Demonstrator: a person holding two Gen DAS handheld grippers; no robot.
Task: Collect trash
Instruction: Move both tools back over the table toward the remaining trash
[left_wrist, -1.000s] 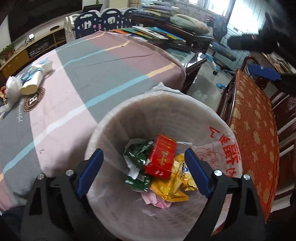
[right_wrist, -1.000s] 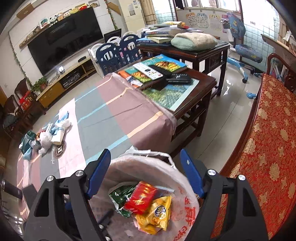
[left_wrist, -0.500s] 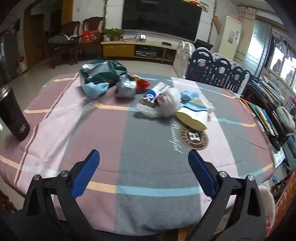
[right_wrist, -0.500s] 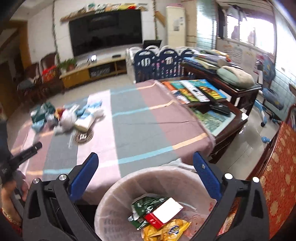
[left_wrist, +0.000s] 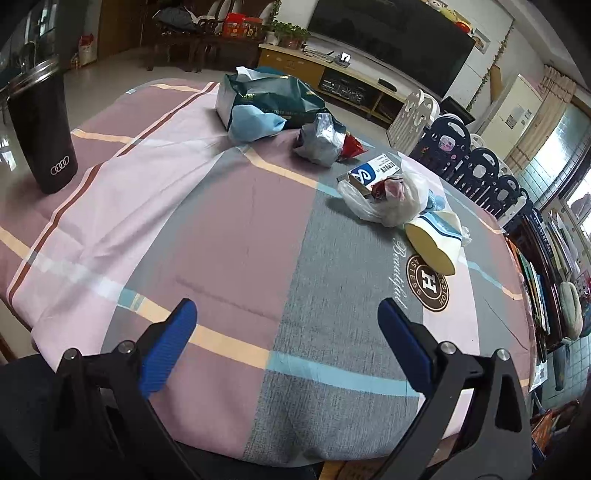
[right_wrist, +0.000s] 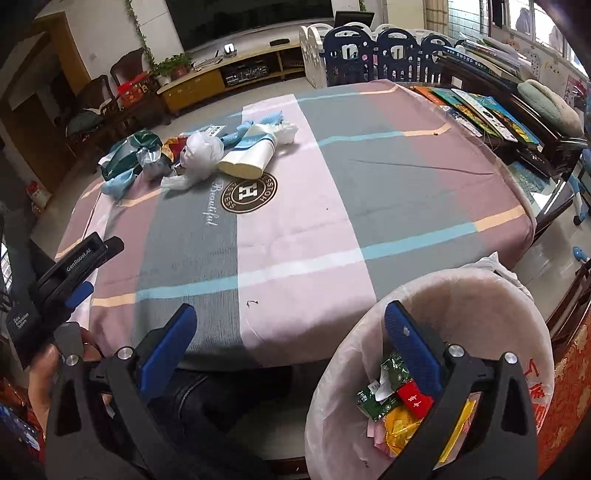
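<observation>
The remaining trash is gathered in a loose row on the far part of the counter (left_wrist: 236, 236), beyond the round brown logo (left_wrist: 428, 282) printed on the cloth. Nearest the logo, just past its rim, a cream and blue wrapper (left_wrist: 436, 240) lies on its side; its long axis is judged to run from the logo obliquely away, with the broad cream end turned toward the logo and the crumpled end pointing away from it. Touching it on the farther side is a knotted white plastic bag (left_wrist: 388, 203), and behind that a white and blue carton (left_wrist: 373, 171), a silver foil wad (left_wrist: 319, 142), a pale blue scrap (left_wrist: 255, 123) and a green bag (left_wrist: 273, 96). The step in hand is judged to be the reach for the next piece. It is best done by lining the claw across the wrapper's short width, not along its length, so that the pads close on the flat sides, and by keeping clear of the plastic bag so that it is not dragged along. The left claw (left_wrist: 286, 339) is held wide apart with nothing between its pads, over bare cloth on the near side of the logo. The right claw (right_wrist: 290, 341) is likewise wide apart and empty, at the near edge of the counter, with the lined bin (right_wrist: 461, 291) under its right pad. A black tumbler (left_wrist: 40, 129) stands well apart from the logo, at the counter's left edge.
</observation>
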